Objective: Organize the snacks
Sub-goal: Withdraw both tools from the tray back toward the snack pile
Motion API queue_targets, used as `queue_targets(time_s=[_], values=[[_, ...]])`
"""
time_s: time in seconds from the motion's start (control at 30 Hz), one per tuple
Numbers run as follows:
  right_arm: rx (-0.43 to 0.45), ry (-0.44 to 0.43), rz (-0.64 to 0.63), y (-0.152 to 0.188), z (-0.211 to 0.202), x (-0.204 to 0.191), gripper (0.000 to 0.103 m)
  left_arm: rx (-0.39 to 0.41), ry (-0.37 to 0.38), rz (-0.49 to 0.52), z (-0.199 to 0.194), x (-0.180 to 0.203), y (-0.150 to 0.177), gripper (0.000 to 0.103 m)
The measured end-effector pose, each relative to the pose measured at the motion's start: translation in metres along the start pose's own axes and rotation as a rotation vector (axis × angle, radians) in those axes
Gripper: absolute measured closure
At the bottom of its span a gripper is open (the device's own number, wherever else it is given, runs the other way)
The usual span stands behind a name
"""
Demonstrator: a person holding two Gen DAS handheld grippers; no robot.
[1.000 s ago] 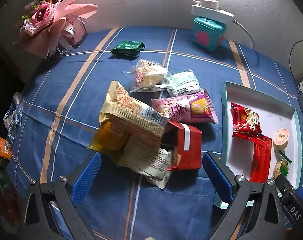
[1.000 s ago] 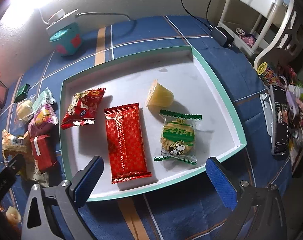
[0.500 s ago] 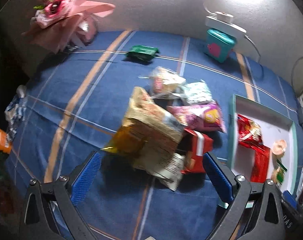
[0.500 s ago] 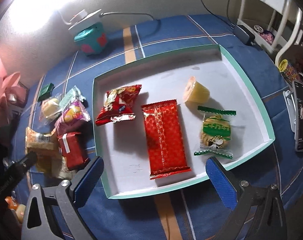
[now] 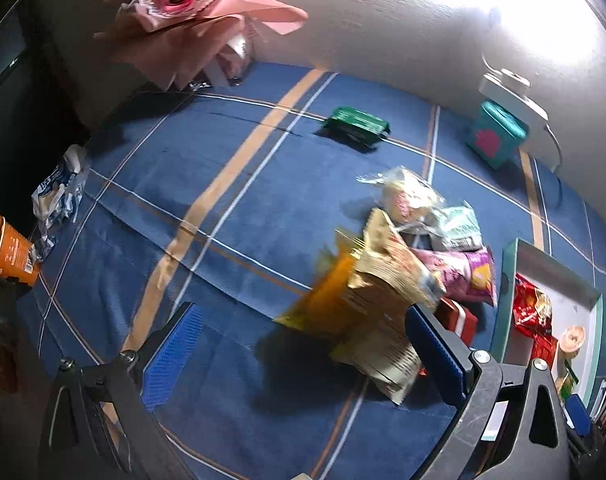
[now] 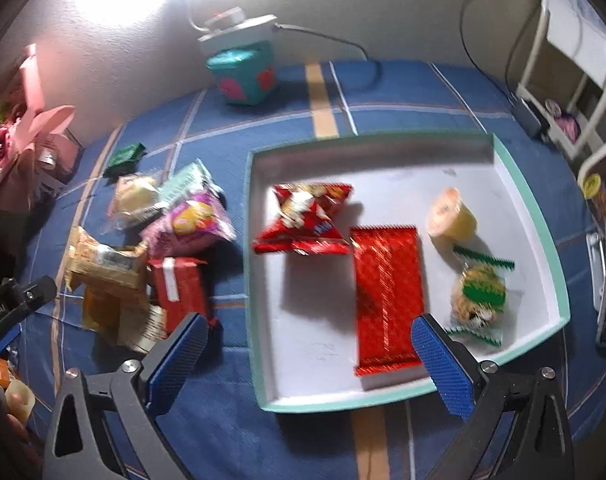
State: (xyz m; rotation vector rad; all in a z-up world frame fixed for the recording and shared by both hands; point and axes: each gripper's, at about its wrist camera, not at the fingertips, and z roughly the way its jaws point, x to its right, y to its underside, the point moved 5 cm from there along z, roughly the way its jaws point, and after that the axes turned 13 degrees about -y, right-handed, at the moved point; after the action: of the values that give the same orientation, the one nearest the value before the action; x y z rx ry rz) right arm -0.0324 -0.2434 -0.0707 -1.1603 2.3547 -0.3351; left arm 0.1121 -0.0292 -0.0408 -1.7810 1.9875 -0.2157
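Moved: both views have been swung left since a second ago; in the left wrist view the snack pile [image 5: 387, 280] now sits by the right-hand finger instead of between the fingers; the tray [image 6: 259, 360] has slid right of centre in the right wrist view. Both views are motion-blurred.
Left claw [image 5: 299, 356]: spread wide, nothing held, hovering over bare cloth just left of the pile.
Right claw [image 6: 307, 360]: spread wide, nothing held, over the near edge of the tray.
Snacks: loose pile on the table beside the tray's left wall – tan packets [image 6: 103, 264], red box [image 6: 179, 284], pink bag [image 6: 191, 220], pale green packet [image 6: 185, 178], bun [image 6: 135, 196]; green packet [image 5: 357, 122] lies well apart.
In tray: red bag [image 6: 303, 220], flat red packet [image 6: 387, 292], jelly cup [image 6: 451, 220], green-wrapped biscuit [image 6: 479, 296].
Step, judged: next pick from the pile.
Advice: left claw should be re-centred over one top packet, motion settled first; thin foil is best pinched across an edge, neighbours not dragged.
Surface: blue checked cloth [image 5: 223, 184], soft, slightly creased.
Room: white wall, strong lamp glare, teal box [image 6: 243, 76], pink bouquet [image 5: 191, 8], clutter at both table ends.
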Motion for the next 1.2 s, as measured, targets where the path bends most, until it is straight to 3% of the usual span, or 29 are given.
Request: queue_targets(time_s=[0.17,0.37,0.73,1.03,1.2], values=[[0.046,-0.078,-0.007,-0.008,0.003,-0.02,0.0,-0.015,0.001,-0.029,0.008,-0.018,-0.005,0.002],[0.087,-0.101,-0.021,-0.011,0.01,-0.037,0.0,-0.039,0.001,-0.077,0.019,-0.038,-0.009,0.002],[0.041,-0.153,-0.039,-0.011,0.036,-0.066,0.0,-0.092,0.024,-0.105,0.045,-0.036,-0.012,0.002],[0.005,-0.151,-0.057,-0.009,0.055,-0.073,0.0,0.018,0.109,-0.061,0.031,-0.012,-0.03,0.002],[-0.006,-0.141,-0.076,-0.008,0.061,-0.076,0.003,0.023,0.167,0.0,0.027,0.01,-0.036,0.002]])
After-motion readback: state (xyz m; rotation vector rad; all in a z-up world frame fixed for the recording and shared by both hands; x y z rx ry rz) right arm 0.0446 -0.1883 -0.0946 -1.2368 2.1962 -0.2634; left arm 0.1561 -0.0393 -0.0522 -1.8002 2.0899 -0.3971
